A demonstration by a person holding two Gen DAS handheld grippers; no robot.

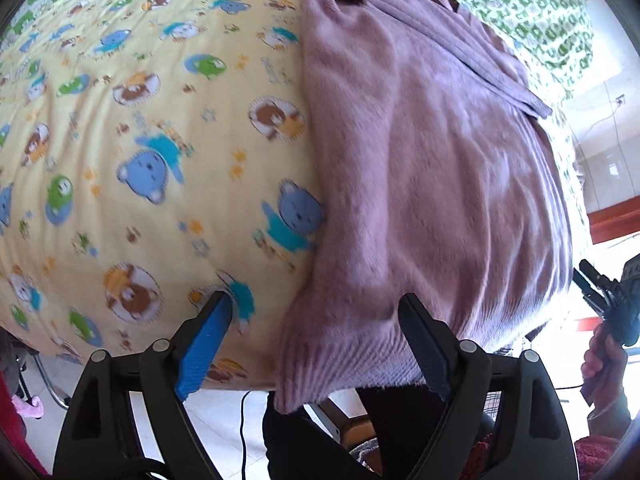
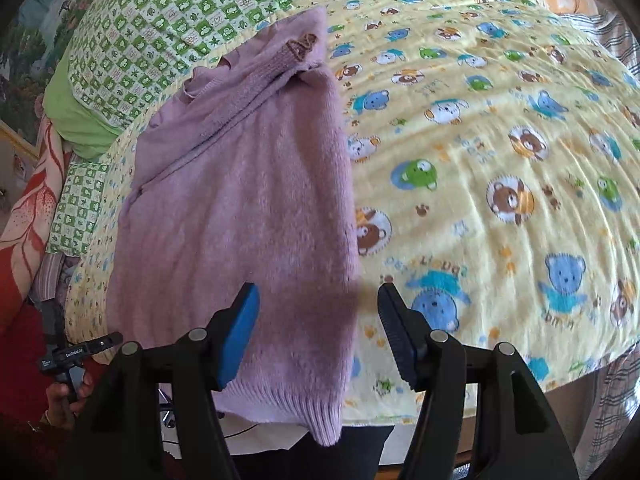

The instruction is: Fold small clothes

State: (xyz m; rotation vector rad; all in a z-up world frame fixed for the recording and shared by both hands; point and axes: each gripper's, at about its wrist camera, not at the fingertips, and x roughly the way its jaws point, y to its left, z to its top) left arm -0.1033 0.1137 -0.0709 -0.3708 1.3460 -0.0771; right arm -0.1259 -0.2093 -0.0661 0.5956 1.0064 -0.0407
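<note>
A fuzzy lilac knit sweater (image 1: 432,168) lies on a yellow bear-print bedspread (image 1: 152,128), its ribbed hem hanging over the near bed edge. My left gripper (image 1: 316,312) is open and empty above the hem's left corner. In the right wrist view the sweater (image 2: 240,208) lies left of centre, folded lengthwise, with a ribbed band and a brown label near the top. My right gripper (image 2: 318,308) is open and empty above the sweater's lower right edge. The other gripper shows at the far right of the left view (image 1: 600,292) and the far left of the right view (image 2: 80,352).
The bear-print bedspread (image 2: 500,160) spreads to the right. A green checked quilt (image 2: 168,20) lies at the head of the bed. Red patterned bedding (image 2: 24,216) sits at the left. The floor and a cable (image 1: 242,420) show below the bed edge.
</note>
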